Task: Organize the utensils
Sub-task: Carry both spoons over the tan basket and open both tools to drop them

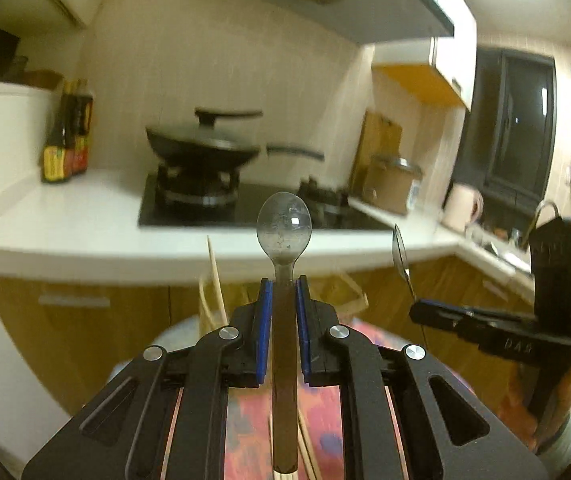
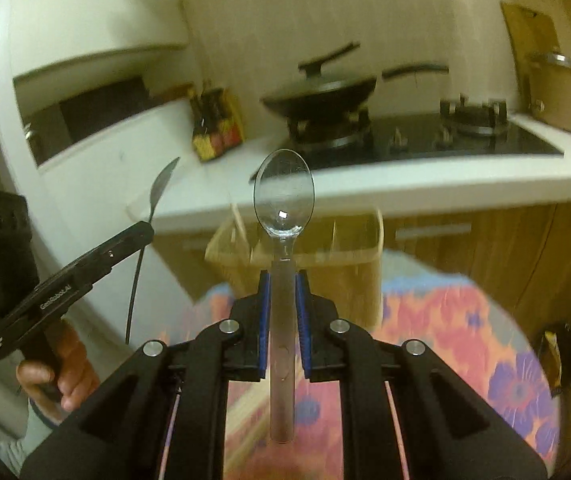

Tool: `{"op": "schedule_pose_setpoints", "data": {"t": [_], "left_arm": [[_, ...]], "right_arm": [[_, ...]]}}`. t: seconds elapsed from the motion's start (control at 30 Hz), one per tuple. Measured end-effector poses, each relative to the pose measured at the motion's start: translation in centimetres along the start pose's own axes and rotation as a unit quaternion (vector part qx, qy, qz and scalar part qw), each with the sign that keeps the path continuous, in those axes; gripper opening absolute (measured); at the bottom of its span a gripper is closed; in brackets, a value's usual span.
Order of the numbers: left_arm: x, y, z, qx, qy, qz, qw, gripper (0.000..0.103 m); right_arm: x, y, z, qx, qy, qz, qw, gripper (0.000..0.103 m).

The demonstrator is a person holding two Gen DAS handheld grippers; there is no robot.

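My left gripper [image 1: 284, 284] is shut on a clear plastic spoon [image 1: 284, 226], bowl pointing forward and up. My right gripper [image 2: 284, 278] is shut on a second clear plastic spoon [image 2: 284, 190], held the same way. Each gripper shows in the other's view: the right one [image 1: 417, 308] at the right with its spoon [image 1: 400, 248] edge-on, the left one [image 2: 147, 230] at the left with its spoon [image 2: 161, 188]. A wooden utensil holder [image 2: 349, 256] with compartments stands on the flowered tablecloth [image 2: 465, 320] just ahead. Chopsticks [image 1: 215, 276] stick up from it.
A white counter [image 1: 85, 220] runs behind, with a black wok [image 1: 205, 148] on a gas hob [image 1: 245, 208], sauce bottles [image 1: 67, 136] and a pot [image 1: 393, 184]. Wooden cabinets [image 1: 85, 320] lie below. A white fridge [image 2: 97, 100] stands at the left.
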State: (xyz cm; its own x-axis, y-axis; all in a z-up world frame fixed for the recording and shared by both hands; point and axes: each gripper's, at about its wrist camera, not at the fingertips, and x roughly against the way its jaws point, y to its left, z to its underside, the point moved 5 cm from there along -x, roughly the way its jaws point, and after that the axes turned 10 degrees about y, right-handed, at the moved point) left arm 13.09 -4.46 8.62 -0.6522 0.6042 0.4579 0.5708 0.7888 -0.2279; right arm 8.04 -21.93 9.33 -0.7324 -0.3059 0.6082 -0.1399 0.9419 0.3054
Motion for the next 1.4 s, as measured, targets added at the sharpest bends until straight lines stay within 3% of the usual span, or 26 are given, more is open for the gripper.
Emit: {"op": "schedule_pose_setpoints", "data": {"t": [0.23, 0.4, 0.5, 0.77, 1.0, 1.2, 1.3, 1.33, 1.4], "left_arm": [[-5.0, 3.1, -4.0, 0.034, -0.028, 0.044, 0.9981, 0.010], [-7.5, 3.7, -4.7, 0.025, -0.046, 0.038, 0.9979, 0.010], [-8.8, 4.2, -4.9, 0.025, -0.056, 0.035, 0.9975, 0.010], [-10.7, 5.7, -4.0, 0.037, -0.075, -0.001, 0.9965, 0.010], [-10.4, 6.2, -3.3, 0.034, -0.085, -0.015, 0.9957, 0.010], [-8.5, 6.4, -2.4, 0.035, -0.080, -0.001, 0.9962, 0.020], [-7.3, 6.4, -1.8, 0.037, -0.073, 0.010, 0.9966, 0.029], [-6.7, 6.4, -1.6, 0.037, -0.073, 0.006, 0.9966, 0.039], [-5.8, 6.3, -1.3, 0.036, -0.075, 0.005, 0.9965, 0.047]], "right_arm": [[-4.6, 1.5, -4.7, 0.005, -0.044, 0.042, 0.998, 0.010], [-7.4, 1.8, -7.7, 0.008, -0.080, 0.077, 0.994, 0.010], [-9.1, 1.4, -8.5, 0.015, -0.090, 0.120, 0.989, 0.010], [-10.6, -0.4, -7.8, -0.009, -0.112, 0.149, 0.983, 0.010], [-11.2, -0.2, -7.2, 0.003, -0.112, 0.138, 0.984, 0.010], [-10.0, -0.4, -5.5, 0.002, -0.084, 0.105, 0.991, 0.014], [-8.6, -0.7, -4.3, -0.015, -0.077, 0.086, 0.993, 0.015], [-7.8, -0.7, -3.8, -0.019, -0.075, 0.078, 0.994, 0.015], [-6.5, -0.3, -2.8, -0.017, -0.074, 0.071, 0.995, 0.027]]}}
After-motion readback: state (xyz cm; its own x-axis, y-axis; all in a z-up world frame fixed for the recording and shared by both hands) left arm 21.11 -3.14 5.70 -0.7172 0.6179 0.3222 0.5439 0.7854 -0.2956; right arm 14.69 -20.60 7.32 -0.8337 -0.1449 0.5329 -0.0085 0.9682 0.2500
